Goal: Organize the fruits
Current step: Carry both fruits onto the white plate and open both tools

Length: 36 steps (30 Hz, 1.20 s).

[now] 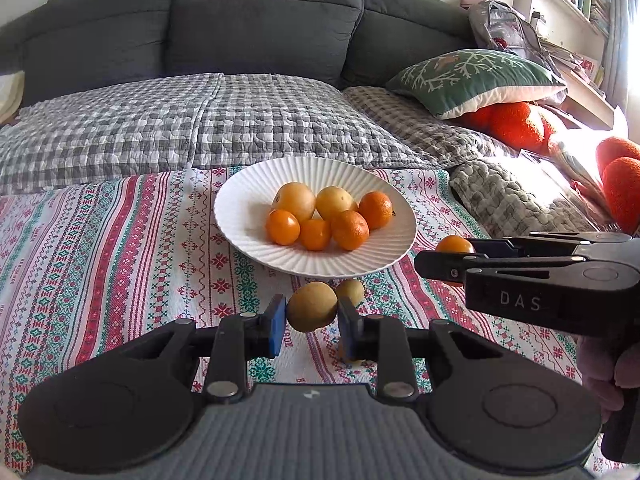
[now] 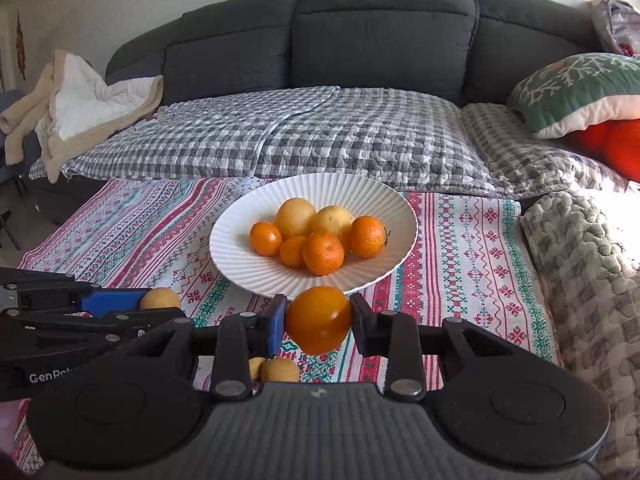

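A white ribbed plate (image 1: 248,200) (image 2: 360,192) on a patterned cloth holds several oranges (image 1: 349,229) (image 2: 323,253) and two yellow fruits (image 1: 295,200) (image 2: 295,216). My left gripper (image 1: 311,320) (image 2: 132,308) is shut on a yellow fruit (image 1: 312,306) (image 2: 160,299), held just in front of the plate. My right gripper (image 2: 319,320) (image 1: 448,262) is shut on an orange (image 2: 319,319) (image 1: 454,245), held in front of the plate to the right of the left gripper. Another yellow fruit (image 1: 351,290) (image 2: 280,370) lies on the cloth below.
The patterned cloth (image 1: 120,260) (image 2: 480,260) covers the table. Behind it stands a grey sofa (image 1: 260,32) with a checked quilt (image 2: 320,132), a green cushion (image 1: 476,76) and orange plush balls (image 1: 516,124). A beige blanket (image 2: 80,100) lies at the left.
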Motion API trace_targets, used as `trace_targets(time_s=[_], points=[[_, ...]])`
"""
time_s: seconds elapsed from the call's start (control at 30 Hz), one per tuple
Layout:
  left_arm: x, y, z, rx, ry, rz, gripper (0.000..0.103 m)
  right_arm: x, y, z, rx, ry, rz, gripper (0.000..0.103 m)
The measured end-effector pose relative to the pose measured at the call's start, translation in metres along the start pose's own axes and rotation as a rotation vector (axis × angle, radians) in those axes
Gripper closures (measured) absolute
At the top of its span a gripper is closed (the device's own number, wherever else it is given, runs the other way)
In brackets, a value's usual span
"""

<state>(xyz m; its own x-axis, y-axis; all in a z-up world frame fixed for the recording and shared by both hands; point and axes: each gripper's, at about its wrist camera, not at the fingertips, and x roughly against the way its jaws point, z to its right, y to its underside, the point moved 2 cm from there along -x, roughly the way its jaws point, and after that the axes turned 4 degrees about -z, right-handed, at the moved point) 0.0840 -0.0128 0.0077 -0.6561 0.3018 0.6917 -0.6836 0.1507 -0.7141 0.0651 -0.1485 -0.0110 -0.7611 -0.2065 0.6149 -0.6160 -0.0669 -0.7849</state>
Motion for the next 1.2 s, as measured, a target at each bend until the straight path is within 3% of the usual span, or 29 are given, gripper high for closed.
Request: trace_targets(time_s=[0.4, 1.03, 1.17, 1.2], points=[[-0.042, -0.027, 0.006, 0.007, -0.011, 0.005, 0.079, -0.033, -0.029, 0.014, -0.069, -0.012, -0.006, 0.073], [-0.08, -0.035, -0.003, 0.017, -0.03, -0.027, 0.079, -0.065, -0.029, 0.027, -0.135, -0.003, -0.062, 0.072], [-0.079, -0.035, -0.003, 0.002, -0.025, -0.032, 0.074, -0.062, -0.029, 0.027, -0.139, -0.007, -0.053, 0.064], [-0.077, -0.035, -0.003, 0.0, -0.024, -0.03, 0.068, -0.06, -0.03, 0.027, -0.141, -0.007, -0.051, 0.061]])
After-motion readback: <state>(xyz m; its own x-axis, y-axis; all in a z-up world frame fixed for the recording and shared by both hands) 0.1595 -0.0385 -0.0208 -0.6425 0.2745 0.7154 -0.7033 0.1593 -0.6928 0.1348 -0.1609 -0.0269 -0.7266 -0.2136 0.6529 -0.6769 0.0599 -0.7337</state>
